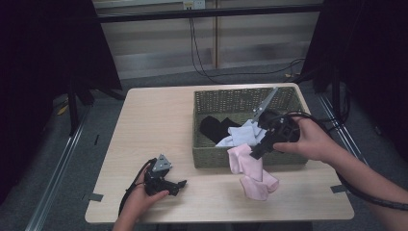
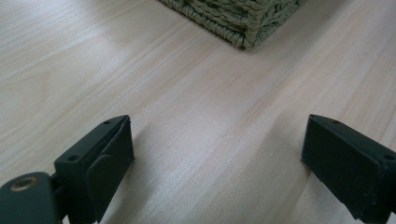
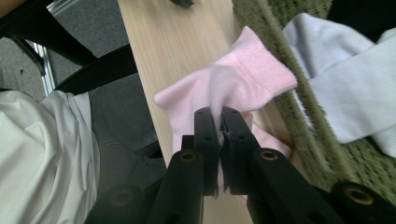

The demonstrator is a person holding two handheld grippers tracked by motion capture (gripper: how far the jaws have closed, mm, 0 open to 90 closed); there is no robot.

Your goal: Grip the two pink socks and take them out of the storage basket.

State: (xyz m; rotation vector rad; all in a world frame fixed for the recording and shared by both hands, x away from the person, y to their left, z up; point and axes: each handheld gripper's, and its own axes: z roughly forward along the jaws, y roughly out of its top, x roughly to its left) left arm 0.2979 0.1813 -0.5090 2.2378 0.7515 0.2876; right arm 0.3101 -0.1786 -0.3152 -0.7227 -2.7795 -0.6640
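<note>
At the near edge of the bench (image 1: 159, 115), the left gripper (image 1: 182, 183) rests low on the wood in the person's left hand (image 1: 137, 202). Its fingers (image 2: 100, 161) stand wide apart with nothing but bare wood between them, and a corner of the woven basket (image 2: 243, 18) lies ahead of them in the left gripper view.

Farther in and to the right, the pink sock (image 1: 250, 171) hangs over the basket's near wall, its lower part lying folded on the bench in front of the basket (image 1: 226, 101). The right gripper (image 1: 256, 152), held in the right hand (image 1: 312, 139), has its fingers (image 3: 205, 135) pressed together on a pinch of the pink sock (image 3: 224, 88) near its ribbed cuff; the fabric bunches up between them, just outside the basket's rim.

Beyond, inside the basket, a white sock (image 1: 240, 135) lies against the near wall, with a black sock (image 1: 214, 126) behind it.
</note>
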